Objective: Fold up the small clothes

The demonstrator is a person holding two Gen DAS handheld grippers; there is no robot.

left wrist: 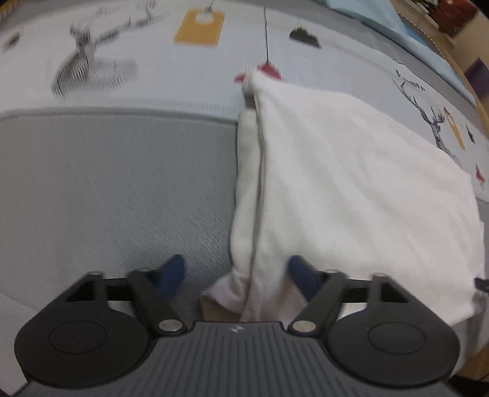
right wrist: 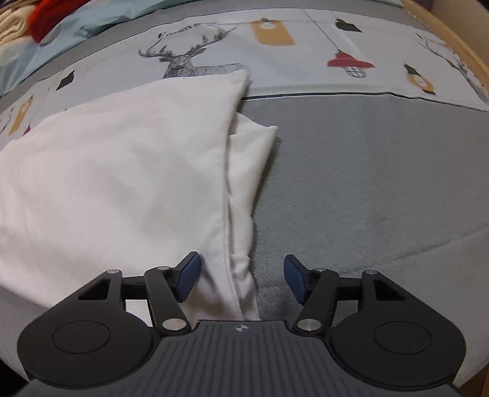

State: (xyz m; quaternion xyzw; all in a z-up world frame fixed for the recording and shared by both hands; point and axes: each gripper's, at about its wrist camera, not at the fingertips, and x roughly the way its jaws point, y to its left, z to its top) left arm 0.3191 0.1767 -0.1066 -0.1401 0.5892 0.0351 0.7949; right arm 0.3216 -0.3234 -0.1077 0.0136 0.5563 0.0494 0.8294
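My left gripper (left wrist: 237, 276) stands wide, its blue pads (left wrist: 172, 274) apart and pressing on nothing. The near left corner of the folded white garment (left wrist: 351, 183) lies between them: a bunched edge of cloth runs up from the gap, and the right pad sits over the fabric while the left pad is over the plain grey panel of the bedspread (left wrist: 107, 189). From this gripper the garment spreads ahead and to the right, with a seam line running away from me along its left edge.

My right gripper (right wrist: 241, 278) is wide too, nothing clamped. The garment's (right wrist: 122, 183) near right edge falls between its pads (right wrist: 189, 276); the left pad is over the white cloth, the right pad over bare grey bedspread (right wrist: 366, 183). From here the garment lies ahead and to the left, a top layer folded over with a narrower under layer showing just to its right.

Beyond the garment, ahead of both grippers, the bedspread turns pale and printed: a deer head (right wrist: 183, 58), yellow tags (right wrist: 272, 32), a red lamp (right wrist: 350, 62). Far ahead on the left of the right gripper, light blue bedding (right wrist: 61, 27) and something red (right wrist: 52, 12) are bunched up.
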